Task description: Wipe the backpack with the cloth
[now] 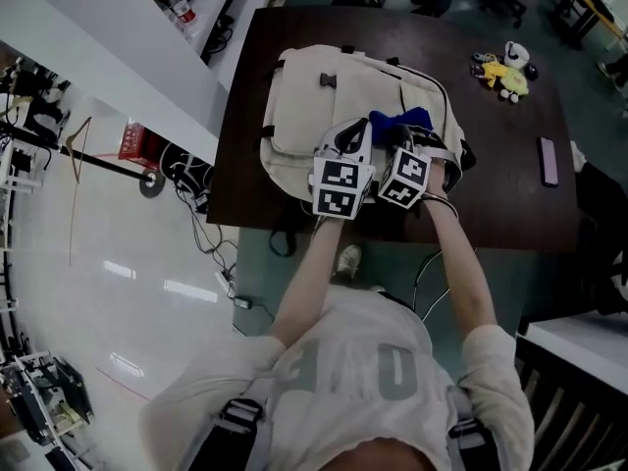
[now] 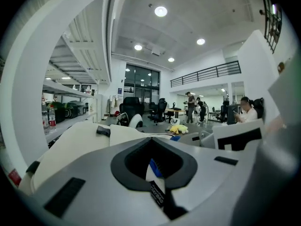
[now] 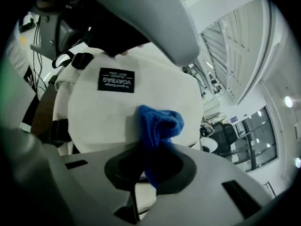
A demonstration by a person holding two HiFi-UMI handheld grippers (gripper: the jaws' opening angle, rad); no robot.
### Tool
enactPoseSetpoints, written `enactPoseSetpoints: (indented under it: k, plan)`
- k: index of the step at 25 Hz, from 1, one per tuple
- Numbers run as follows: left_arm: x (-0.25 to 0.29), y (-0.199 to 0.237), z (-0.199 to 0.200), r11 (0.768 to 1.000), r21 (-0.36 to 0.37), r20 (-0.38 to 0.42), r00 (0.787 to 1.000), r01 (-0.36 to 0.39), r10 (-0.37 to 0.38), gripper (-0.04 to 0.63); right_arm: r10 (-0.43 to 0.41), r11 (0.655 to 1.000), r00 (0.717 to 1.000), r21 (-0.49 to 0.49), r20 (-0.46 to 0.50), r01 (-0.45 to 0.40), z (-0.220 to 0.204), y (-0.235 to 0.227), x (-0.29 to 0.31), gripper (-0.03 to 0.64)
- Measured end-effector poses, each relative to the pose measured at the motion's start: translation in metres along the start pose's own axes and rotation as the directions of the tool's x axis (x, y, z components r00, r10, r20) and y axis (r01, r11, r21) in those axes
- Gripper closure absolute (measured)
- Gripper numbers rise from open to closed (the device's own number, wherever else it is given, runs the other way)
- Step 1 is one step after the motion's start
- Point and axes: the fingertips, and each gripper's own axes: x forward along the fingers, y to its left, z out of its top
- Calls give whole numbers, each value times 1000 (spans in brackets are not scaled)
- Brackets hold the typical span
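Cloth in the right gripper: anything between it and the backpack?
Nothing visible. The right gripper is shut on the blue cloth, and the cloth's free end lies directly on the cream backpack, near its black label. The left gripper is beside it at the backpack, not in between.
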Motion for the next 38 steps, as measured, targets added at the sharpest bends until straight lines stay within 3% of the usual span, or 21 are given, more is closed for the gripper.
enactPoseSetpoints:
  k: [7, 13, 20, 26, 31, 38]
  plan:
    - [-34, -29, -34, 997, -76, -42, 999, -12, 9, 592, 19, 999, 1000, 36, 21, -20, -5, 61, -32, 577]
    - [-65, -47, -54, 995, -95, -61, 998, -40, 34, 592, 62, 998, 998, -14, 15, -62, -11, 112, -53, 578]
    - [-85, -49, -52, 989, -120, -39, 996, -84, 80, 592, 60, 998, 998, -32, 13, -59, -13, 133, -63, 577]
    - [-77, -56, -48, 987, -140, -22, 997, -73, 71, 592, 96, 995, 995, -42, 35, -95, -14, 143, -67, 577]
    - [-37, -43, -27, 990, -127, -1, 999, -54, 54, 592, 59, 990, 992, 118, 107, -72, -15, 96, -75, 578]
    - [37, -37, 14, 991, -132, 44, 999, 30, -24, 592, -163, 979, 983, 141, 89, 149, -32, -71, -70, 577]
